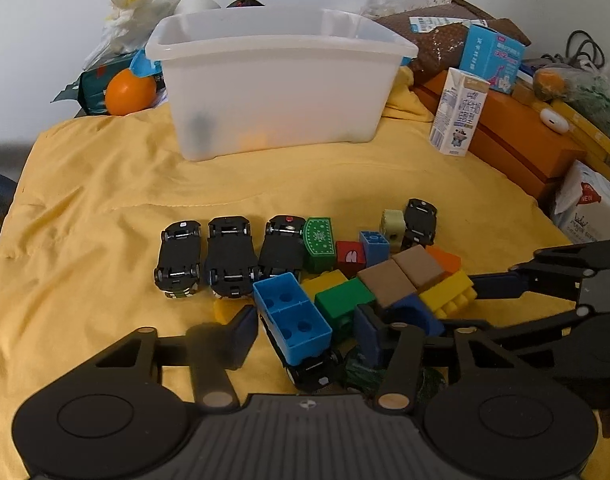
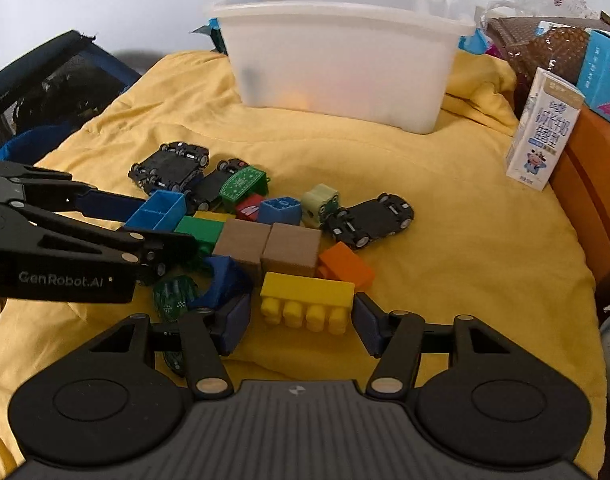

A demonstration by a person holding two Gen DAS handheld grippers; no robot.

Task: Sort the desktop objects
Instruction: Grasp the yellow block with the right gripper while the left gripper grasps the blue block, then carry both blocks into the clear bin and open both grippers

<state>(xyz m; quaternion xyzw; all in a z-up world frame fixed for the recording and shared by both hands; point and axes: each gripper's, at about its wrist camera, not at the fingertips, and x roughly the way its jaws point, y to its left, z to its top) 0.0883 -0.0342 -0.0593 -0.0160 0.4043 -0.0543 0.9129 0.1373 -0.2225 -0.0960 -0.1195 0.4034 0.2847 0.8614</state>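
A pile of toy bricks and upturned black toy cars [image 1: 179, 258] lies on a yellow cloth [image 1: 105, 200] in front of a translucent white bin [image 1: 281, 80]. My left gripper [image 1: 305, 332] is open, its fingers on either side of a hollow blue brick [image 1: 293, 320] that rests on a toy car; a gap shows at the right pad. My right gripper [image 2: 301, 326] is open too, straddling a yellow studded brick [image 2: 307, 300] with the pads close to its ends. Two brown blocks [image 2: 269, 246], an orange brick [image 2: 347, 266] and a green brick [image 2: 199, 230] lie just behind.
A milk carton [image 2: 543, 138] stands by an orange box [image 1: 517, 136] on the right. An orange [image 1: 129, 92] and bags sit left of the bin. A lone car [image 2: 371, 220] lies right of the pile. The two grippers are close together over the pile.
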